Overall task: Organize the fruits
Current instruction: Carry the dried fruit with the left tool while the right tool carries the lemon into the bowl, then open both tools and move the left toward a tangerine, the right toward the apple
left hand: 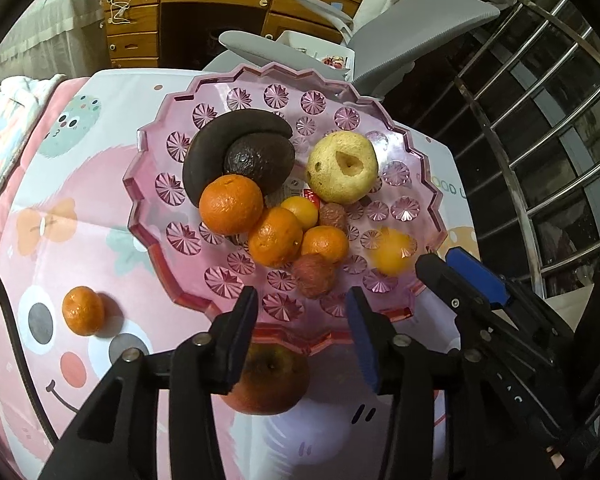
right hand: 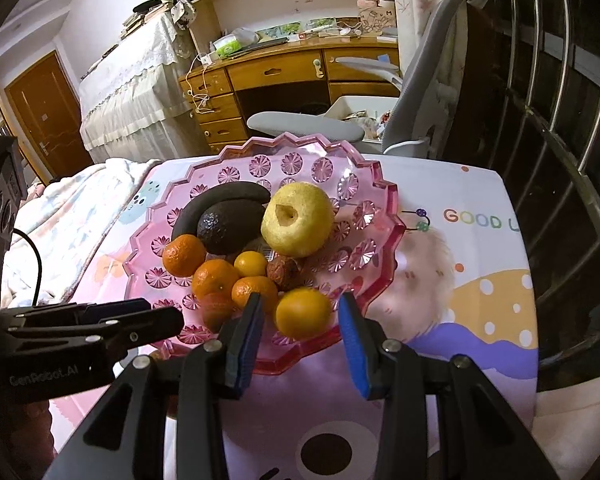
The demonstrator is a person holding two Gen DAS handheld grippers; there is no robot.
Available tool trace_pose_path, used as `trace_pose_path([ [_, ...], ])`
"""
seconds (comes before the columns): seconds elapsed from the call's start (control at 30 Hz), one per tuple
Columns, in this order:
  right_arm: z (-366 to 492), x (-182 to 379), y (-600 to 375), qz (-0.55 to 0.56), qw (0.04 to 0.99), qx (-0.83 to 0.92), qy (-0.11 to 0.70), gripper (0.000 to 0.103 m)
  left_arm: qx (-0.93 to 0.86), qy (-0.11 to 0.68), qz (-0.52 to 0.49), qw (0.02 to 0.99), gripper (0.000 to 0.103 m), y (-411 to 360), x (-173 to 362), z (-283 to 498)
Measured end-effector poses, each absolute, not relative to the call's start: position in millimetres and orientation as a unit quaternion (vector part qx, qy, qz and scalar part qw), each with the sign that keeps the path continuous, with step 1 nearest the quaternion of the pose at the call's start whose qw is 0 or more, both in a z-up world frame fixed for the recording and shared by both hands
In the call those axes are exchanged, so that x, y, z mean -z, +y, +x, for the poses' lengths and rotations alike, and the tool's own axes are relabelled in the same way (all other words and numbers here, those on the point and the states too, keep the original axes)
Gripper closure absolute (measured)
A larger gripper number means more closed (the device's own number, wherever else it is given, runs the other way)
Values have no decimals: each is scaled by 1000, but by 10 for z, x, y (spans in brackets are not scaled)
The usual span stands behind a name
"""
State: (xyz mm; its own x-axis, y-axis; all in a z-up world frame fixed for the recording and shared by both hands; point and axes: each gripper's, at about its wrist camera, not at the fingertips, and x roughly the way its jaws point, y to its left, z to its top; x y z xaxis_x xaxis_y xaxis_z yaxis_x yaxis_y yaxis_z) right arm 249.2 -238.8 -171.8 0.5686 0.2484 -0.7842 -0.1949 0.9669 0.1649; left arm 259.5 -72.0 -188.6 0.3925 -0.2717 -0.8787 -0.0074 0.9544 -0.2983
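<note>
A pink plastic fruit bowl (left hand: 168, 216) (right hand: 384, 208) holds a dark banana (left hand: 204, 148), an avocado (left hand: 260, 160), a yellow pear (left hand: 342, 168) (right hand: 298, 220), several tangerines and two lychees. An orange (right hand: 303, 314) (left hand: 392, 254), blurred in the left wrist view, sits in the bowl between the fingers of my open right gripper (right hand: 300, 320), not clamped. My left gripper (left hand: 302, 320) is open and empty over the bowl's near rim. A reddish apple (left hand: 266, 380) lies on the table below it. A loose tangerine (left hand: 83, 311) lies on the table at left.
The table has a pink cartoon cloth (right hand: 460, 320). A grey office chair (left hand: 380, 36) and a wooden desk (right hand: 284, 76) stand behind. A metal railing (right hand: 572, 160) runs along the right. A blanket (right hand: 68, 216) lies at the left.
</note>
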Motion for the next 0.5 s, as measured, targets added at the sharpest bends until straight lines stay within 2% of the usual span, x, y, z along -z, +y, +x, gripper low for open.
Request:
trace_pose_path([
  [0.17, 2459, 1706, -2408, 41, 885, -127, 447, 60, 76, 544, -127, 826, 48, -680, 1851, 2494],
  [0.37, 2387, 1699, -2372, 49, 883, -123, 451, 59, 70, 543, -128, 827, 44, -533, 1825, 2363],
  [0.5, 2322, 1707, -2304, 48, 881, -122, 455, 54, 71, 544, -126, 826, 43, -388, 1842, 2273],
])
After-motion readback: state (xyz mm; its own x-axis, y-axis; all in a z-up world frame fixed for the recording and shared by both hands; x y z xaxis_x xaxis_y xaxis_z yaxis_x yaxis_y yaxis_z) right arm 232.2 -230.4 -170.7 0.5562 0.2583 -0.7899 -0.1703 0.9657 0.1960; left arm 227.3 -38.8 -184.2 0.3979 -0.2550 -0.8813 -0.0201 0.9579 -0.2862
